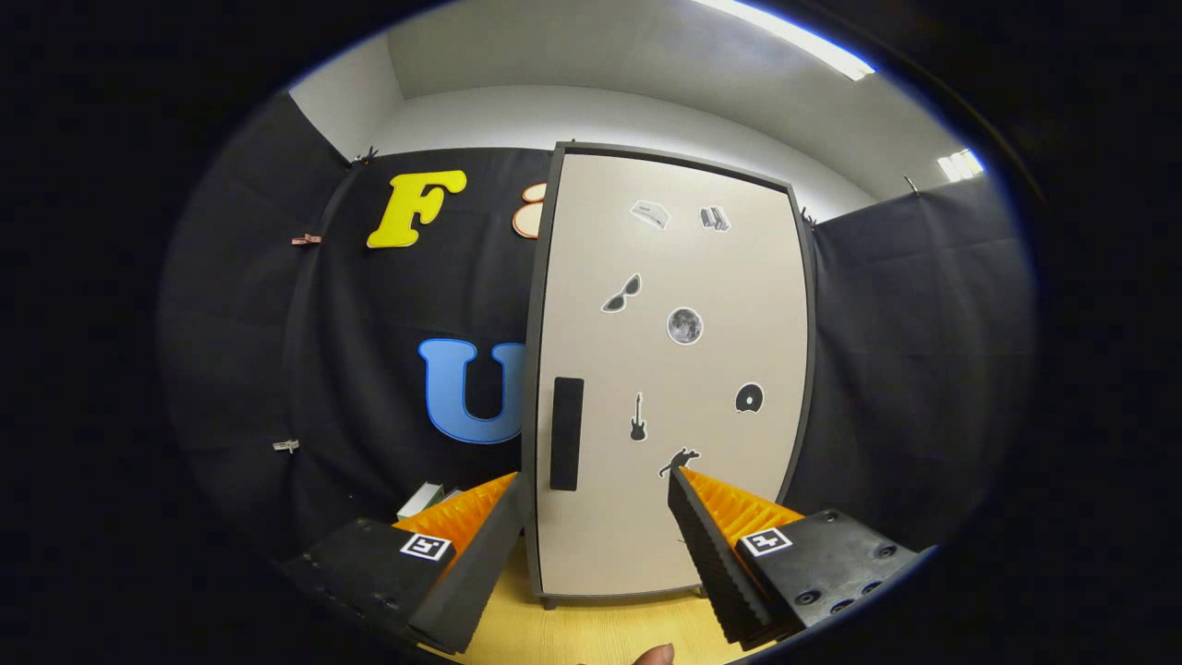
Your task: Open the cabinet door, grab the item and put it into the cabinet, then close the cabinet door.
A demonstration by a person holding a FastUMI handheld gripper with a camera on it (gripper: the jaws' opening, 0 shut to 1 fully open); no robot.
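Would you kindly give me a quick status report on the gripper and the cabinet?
Gripper open, jaws spread, holding nothing. Cabinet door shut, just ahead; its dark handle near the left edge, untouched. White item beyond the left jaw. Nothing between jaws and door.

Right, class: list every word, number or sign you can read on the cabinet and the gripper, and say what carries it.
Pale cabinet door with dark frame: no words. Its sunglasses sticker, moon sticker and guitar sticker are pictures only.
Square black-and-white marker on the gripper: a coded pattern, no readable text.
The gripper's fingers stand open before the shut door.
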